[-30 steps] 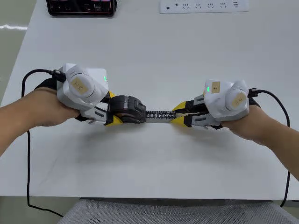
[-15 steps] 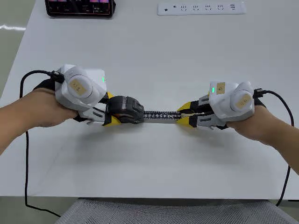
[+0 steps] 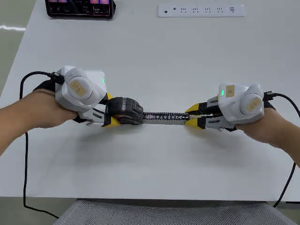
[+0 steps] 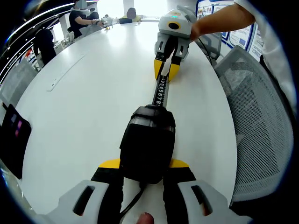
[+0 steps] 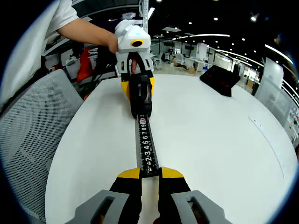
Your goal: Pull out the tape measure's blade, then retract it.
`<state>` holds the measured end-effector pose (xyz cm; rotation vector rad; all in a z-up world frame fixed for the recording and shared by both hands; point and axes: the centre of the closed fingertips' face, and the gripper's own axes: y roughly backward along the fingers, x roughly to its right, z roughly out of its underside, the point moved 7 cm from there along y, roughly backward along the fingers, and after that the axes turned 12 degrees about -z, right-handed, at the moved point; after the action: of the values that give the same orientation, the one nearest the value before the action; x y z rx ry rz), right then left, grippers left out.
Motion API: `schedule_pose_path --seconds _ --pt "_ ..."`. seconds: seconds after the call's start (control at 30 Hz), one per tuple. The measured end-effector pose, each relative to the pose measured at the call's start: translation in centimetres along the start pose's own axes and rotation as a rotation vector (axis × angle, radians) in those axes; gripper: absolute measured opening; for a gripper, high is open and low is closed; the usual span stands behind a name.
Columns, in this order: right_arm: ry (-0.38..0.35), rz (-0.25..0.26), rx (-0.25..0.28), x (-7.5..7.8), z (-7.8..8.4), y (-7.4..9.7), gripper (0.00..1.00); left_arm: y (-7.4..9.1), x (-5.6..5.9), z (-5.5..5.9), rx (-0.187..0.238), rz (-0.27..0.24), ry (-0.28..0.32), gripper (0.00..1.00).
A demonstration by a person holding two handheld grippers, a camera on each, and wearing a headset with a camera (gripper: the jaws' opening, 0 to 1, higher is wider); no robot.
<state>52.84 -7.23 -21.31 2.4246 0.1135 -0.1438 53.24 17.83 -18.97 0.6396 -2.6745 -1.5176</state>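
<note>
black blade (image 3: 164,116) longer than before

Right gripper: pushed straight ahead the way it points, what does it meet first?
The tape measure's black case, held by the left gripper, straight along the blade the right gripper grips.

Before us, a black plastic tape measure (image 4: 147,140) of dull sheen, smooth printed blade (image 5: 146,144), smooth white table (image 3: 164,56).

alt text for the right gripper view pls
The right claw pinches the end of the tape measure's blade, which runs straight across the white table to its black case, held in the left claw.
</note>
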Motion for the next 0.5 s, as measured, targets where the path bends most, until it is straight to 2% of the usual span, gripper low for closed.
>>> schedule_pose_path --seconds 0.5 --pt "-0.004 0.004 -0.028 0.5 1.2 1.4 0.09 0.0 -0.1 0.0 0.000 0.002 0.004 0.28"
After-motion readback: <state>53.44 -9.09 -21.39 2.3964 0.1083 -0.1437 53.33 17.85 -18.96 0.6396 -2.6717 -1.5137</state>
